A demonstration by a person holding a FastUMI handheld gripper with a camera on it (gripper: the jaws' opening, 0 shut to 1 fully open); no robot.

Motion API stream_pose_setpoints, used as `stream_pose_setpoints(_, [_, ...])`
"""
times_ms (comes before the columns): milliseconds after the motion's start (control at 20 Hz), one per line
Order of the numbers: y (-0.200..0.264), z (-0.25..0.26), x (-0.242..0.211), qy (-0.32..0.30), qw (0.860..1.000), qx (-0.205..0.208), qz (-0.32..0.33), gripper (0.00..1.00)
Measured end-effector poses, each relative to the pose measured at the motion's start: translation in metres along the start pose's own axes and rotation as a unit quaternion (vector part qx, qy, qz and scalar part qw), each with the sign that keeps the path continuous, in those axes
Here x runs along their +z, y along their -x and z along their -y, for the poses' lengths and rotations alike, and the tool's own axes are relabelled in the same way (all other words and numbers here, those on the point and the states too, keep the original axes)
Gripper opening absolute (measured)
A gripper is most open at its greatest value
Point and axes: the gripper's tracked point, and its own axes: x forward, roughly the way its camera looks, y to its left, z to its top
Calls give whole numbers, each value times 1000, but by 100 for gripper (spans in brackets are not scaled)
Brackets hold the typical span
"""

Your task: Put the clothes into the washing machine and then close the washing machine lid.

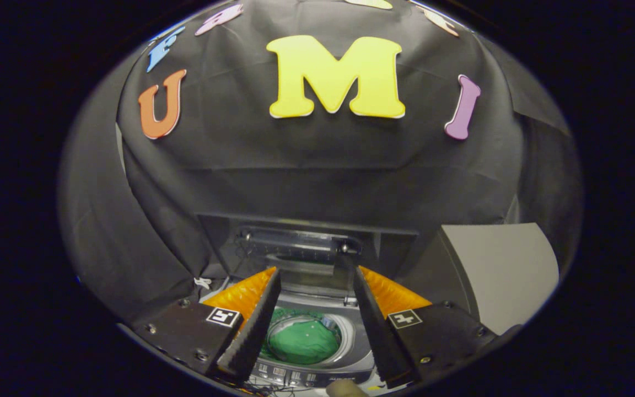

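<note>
With green clothes point(302, 342) already in the washing machine point(317, 361), the claw point(317, 309), spread apart and empty, likely must next swing down the raised lid point(301, 248) at twelve o'clock.

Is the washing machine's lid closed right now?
No: the lid stands raised behind the open drum, where green clothes lie, seen between the open hand-held gripper fingers.

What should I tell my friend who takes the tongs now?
Tongs: open, holding nothing, hanging above the washing machine.
Clothes: green clothes lie inside the drum, seen between the fingers.
Lid: standing open at the back of the machine, beyond the fingers.
Done: the clothes look to be in.
Left: reach to the lid and swing it down until shut.
</note>
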Motion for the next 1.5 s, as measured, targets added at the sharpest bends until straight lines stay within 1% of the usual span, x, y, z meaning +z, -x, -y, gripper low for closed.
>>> stream_pose_setpoints(250, [-15,-8,36,-17,1000,0,13,83])
stream_pose_setpoints(700, [-59,-23,80,-33,999,-10,2,83])
stream_pose_setpoints(900, [-87,-30,83,-34,999,-18,-17,83])
stream_pose_setpoints(1150, [-122,-28,70,-42,997,-39,-57,83])
stream_pose_setpoints(1350, [-134,-27,54,-47,994,-50,-85,83])
stream_pose_setpoints(1450, [-140,-25,45,-39,992,-60,-100,83])
stream_pose_setpoints(1500, [-140,-26,46,-38,993,-60,-91,83])
